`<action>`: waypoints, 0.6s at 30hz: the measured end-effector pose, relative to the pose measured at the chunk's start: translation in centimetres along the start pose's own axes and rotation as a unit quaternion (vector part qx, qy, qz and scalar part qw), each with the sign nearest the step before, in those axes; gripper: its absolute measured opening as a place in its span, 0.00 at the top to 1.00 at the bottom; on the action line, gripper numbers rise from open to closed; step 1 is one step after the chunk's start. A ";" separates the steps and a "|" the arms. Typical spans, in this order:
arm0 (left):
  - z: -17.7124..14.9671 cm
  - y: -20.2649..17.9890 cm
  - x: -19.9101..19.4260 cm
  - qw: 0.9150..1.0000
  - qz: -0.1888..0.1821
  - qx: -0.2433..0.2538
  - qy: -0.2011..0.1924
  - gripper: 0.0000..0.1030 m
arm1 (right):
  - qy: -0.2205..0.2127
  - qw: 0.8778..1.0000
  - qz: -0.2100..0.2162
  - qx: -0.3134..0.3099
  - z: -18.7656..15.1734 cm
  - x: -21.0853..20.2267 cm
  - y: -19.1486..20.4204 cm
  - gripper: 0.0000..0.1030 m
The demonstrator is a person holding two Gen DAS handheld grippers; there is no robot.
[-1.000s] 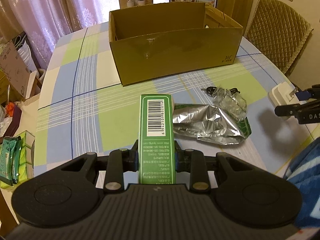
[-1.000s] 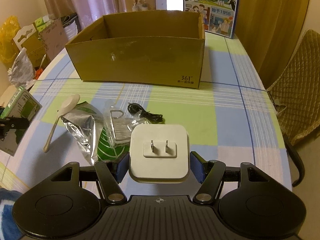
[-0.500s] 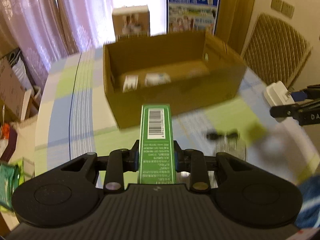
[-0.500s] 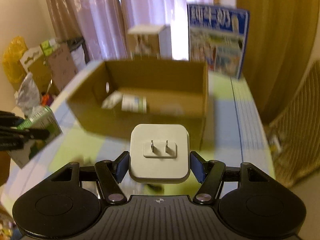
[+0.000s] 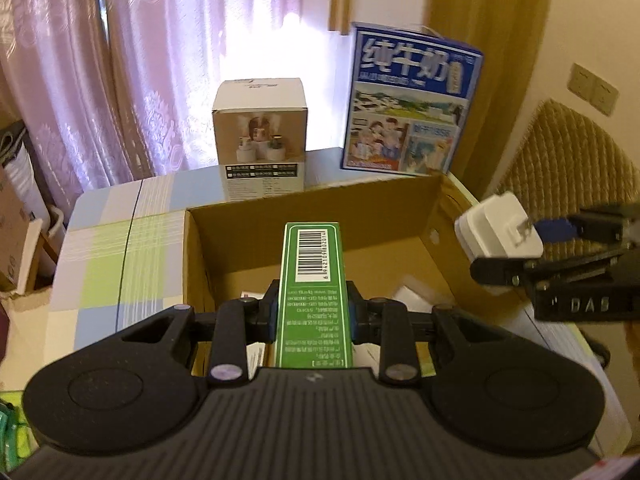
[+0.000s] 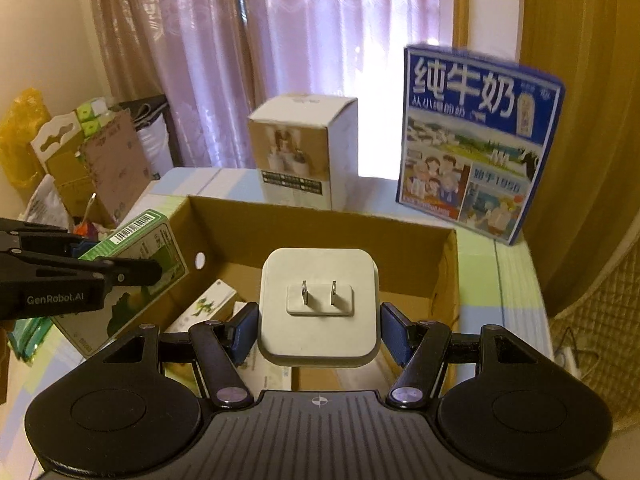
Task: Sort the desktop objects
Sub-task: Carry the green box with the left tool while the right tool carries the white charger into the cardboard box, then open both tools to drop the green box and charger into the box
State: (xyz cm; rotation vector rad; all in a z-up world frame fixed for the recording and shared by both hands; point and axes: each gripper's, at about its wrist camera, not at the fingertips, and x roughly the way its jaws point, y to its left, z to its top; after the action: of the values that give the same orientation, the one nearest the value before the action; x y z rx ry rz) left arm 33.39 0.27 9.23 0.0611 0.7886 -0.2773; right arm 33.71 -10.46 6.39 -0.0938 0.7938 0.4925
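Observation:
My left gripper (image 5: 312, 314) is shut on a long green box with a barcode (image 5: 313, 280) and holds it over the left half of the open cardboard box (image 5: 240, 216). The green box also shows at the left of the right wrist view (image 6: 140, 248). My right gripper (image 6: 318, 330) is shut on a white plug adapter (image 6: 320, 304), held above the cardboard box (image 6: 320, 224). The adapter shows at the right of the left wrist view (image 5: 498, 232). Small packages (image 6: 208, 304) lie inside the box.
Behind the cardboard box stand a white product box (image 5: 260, 140) and a blue milk carton (image 5: 412, 108) on the checked tablecloth (image 5: 108, 264). Curtains hang at the back. A woven chair (image 5: 568, 160) is at the right. Cardboard clutter (image 6: 88, 164) sits left of the table.
Both grippers have risen and moved forward from the table's front to above the cardboard box, each still holding its object. The foil bag and cable have dropped out of view.

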 end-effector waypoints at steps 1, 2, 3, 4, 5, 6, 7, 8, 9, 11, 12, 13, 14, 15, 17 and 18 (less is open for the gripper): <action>0.2 0.3 0.8 1.000 -0.001 -0.004 0.002 0.75 | 0.003 1.000 -0.002 0.002 0.0 0.6 -0.2 0.40; 0.2 0.6 1.4 1.000 0.000 -0.006 0.002 0.75 | 0.006 1.000 -0.004 0.004 -0.1 1.0 -0.5 0.40; 0.1 0.8 2.0 1.000 0.001 -0.006 0.002 0.75 | 0.008 1.000 -0.003 0.007 -0.3 1.4 -0.7 0.40; 0.1 1.0 2.6 1.000 0.003 -0.004 0.001 0.75 | 0.011 1.000 -0.003 0.010 -0.4 1.9 -0.9 0.40; 0.1 1.2 3.2 1.000 0.004 -0.005 -0.001 0.75 | 0.014 1.000 -0.003 0.011 -0.7 2.1 -1.1 0.40; 0.0 1.3 3.5 1.000 0.003 -0.007 -0.001 0.75 | 0.016 1.000 -0.003 0.012 -0.8 2.5 -1.2 0.40; -0.1 1.5 4.0 1.000 0.000 -0.010 0.001 0.75 | 0.017 1.000 -0.002 0.014 -1.0 2.8 -1.3 0.40; -0.2 1.6 4.4 1.000 -0.003 -0.013 0.004 0.75 | 0.019 1.000 -0.001 0.017 -1.1 3.0 -1.5 0.40; -0.2 1.7 4.8 1.000 -0.004 -0.017 0.005 0.75 | 0.021 1.000 -0.001 0.019 -1.2 3.2 -1.6 0.40; -0.4 1.6 5.0 1.000 -0.002 -0.014 -0.001 0.71 | 0.025 0.999 0.001 0.021 -1.4 3.5 -1.6 0.40; -0.5 1.6 4.8 1.000 0.000 -0.012 -0.004 0.71 | 0.026 0.999 0.002 0.020 -1.5 3.7 -1.5 0.40; -0.6 1.6 4.7 1.000 -0.001 -0.010 -0.005 0.71 | 0.026 0.999 0.002 0.020 -1.5 3.7 -1.4 0.40; -0.7 1.6 4.6 1.000 -0.003 -0.010 -0.006 0.71 | 0.026 0.999 0.002 0.021 -1.5 3.8 -1.3 0.40; -0.8 1.7 4.4 1.000 -0.004 -0.011 -0.008 0.71 | 0.026 0.999 0.002 0.024 -1.4 3.8 -1.2 0.40; -1.1 1.9 3.8 1.000 -0.005 -0.016 -0.013 0.71 | 0.027 0.999 0.007 0.029 -1.3 3.9 -1.2 0.40; -1.2 2.0 3.6 1.000 -0.005 -0.019 -0.015 0.71 | 0.026 0.999 0.011 0.032 -1.2 4.0 -1.2 0.40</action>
State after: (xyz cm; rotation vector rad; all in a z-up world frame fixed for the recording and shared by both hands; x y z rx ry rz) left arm 35.51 1.62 5.76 0.0173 0.7647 -0.2729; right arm 35.82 -10.26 2.66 -0.0386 0.8611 0.4877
